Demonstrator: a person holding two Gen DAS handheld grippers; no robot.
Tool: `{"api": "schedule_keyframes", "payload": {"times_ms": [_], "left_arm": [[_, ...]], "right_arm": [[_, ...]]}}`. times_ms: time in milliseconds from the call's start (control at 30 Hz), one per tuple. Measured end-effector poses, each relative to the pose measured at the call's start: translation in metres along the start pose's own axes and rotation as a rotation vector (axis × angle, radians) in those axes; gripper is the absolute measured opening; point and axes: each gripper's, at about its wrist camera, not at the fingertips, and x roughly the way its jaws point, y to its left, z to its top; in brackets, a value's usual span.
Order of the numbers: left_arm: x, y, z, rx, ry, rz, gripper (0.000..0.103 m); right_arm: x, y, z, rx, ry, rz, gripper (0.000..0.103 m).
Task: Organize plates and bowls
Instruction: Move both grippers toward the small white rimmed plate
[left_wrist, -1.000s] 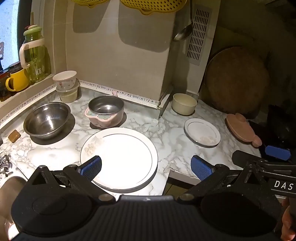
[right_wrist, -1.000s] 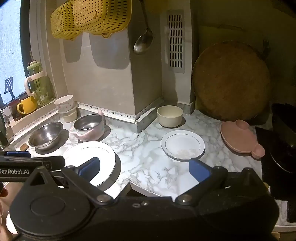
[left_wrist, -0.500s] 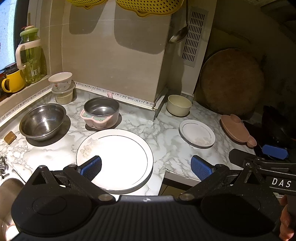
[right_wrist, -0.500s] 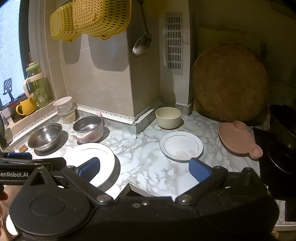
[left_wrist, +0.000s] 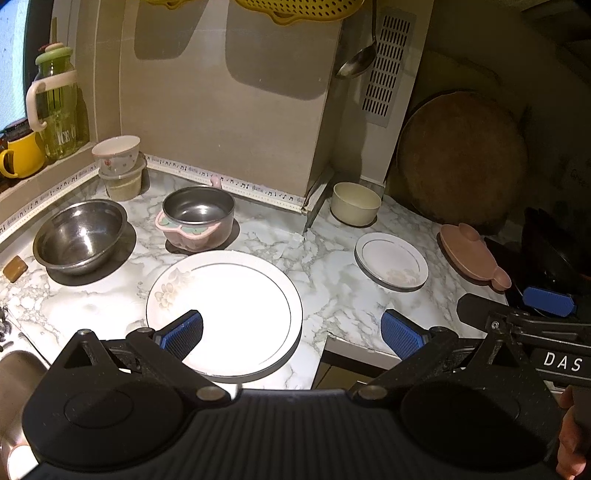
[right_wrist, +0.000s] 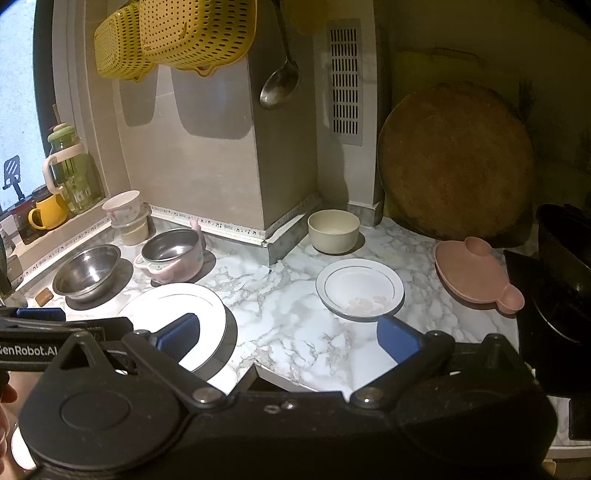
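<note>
Marble counter (left_wrist: 325, 258); landmark: big plate (left_wrist: 236, 310) at its front edge.
- Steel bowl (left_wrist: 79, 234): left of big plate.
- Pink bowl (left_wrist: 197, 218): just behind it.
- Small plate (left_wrist: 391, 258): well to its right.
- Cream bowl (left_wrist: 354, 203): behind the small plate.
- Left gripper (left_wrist: 291, 330): over the big plate's near rim, fingers spread, empty.
- Right gripper (right_wrist: 288, 334): likewise spread, empty.

Shiny steel bowl (left_wrist: 79, 236); glossy, probably ceramic plate (left_wrist: 236, 306).
</note>
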Motion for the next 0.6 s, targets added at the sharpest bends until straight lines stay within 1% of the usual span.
{"api": "schedule_keyframes", "payload": {"times_ms": [367, 600], "left_arm": [[0.01, 0.003, 0.0, -0.024, 0.033, -0.019, 0.103], [0.017, 0.002, 0.002, -0.035, 0.038, -0.028, 0.103]], "right_arm": [[0.007, -0.004, 0.0, 0.016, 0.026, -0.005, 0.103], [0.014, -0.007, 0.001, 0.021, 0.039, -0.011, 0.103]]}}
